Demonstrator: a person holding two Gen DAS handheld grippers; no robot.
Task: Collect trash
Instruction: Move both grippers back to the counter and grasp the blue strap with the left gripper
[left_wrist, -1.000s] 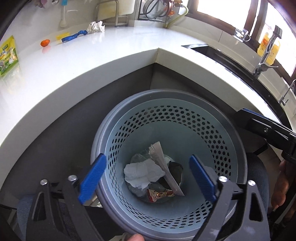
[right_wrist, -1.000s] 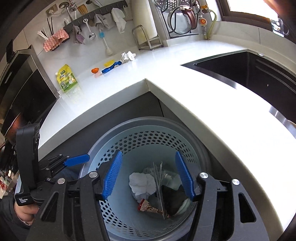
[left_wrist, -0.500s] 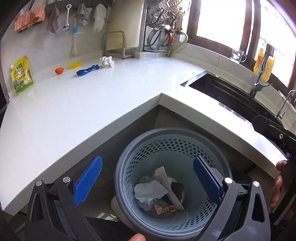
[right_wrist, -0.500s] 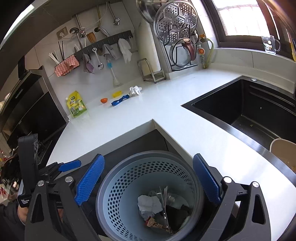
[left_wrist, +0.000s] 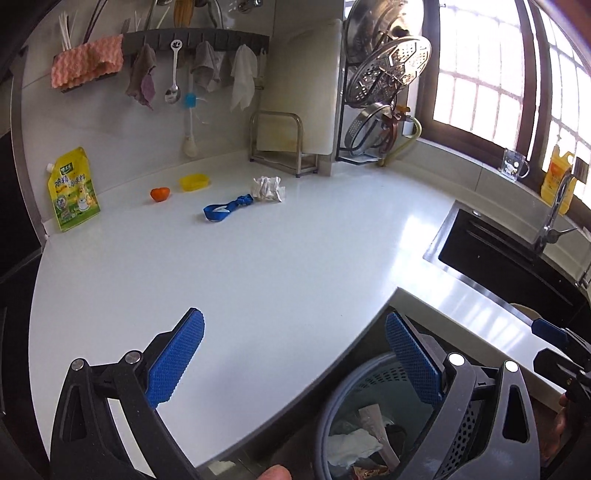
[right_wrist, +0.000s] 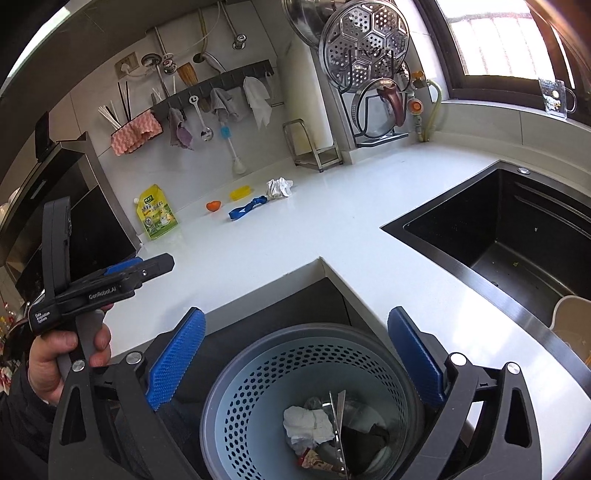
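A grey perforated trash bin (right_wrist: 258, 387) stands below the counter corner and holds crumpled tissue (right_wrist: 306, 424), wrappers and dark scraps; it also shows in the left wrist view (left_wrist: 347, 391). On the white counter far back lie a crumpled white paper (left_wrist: 267, 188), a blue wrapper (left_wrist: 225, 208), a small orange piece (left_wrist: 160, 194) and a yellow piece (left_wrist: 194, 181). My left gripper (left_wrist: 295, 362) is open and empty over the counter's front edge. My right gripper (right_wrist: 295, 362) is open and empty above the bin.
A yellow-green pouch (left_wrist: 72, 190) leans on the back wall at left. A black sink (right_wrist: 517, 240) with a tap (left_wrist: 554, 214) is at right. A cutting board rack (left_wrist: 284, 147) and lid rack (left_wrist: 384, 92) stand at the back.
Both grippers have risen and tilted up from the bin toward the counter. The bin has dropped low in both views. The right gripper's jaws have widened.
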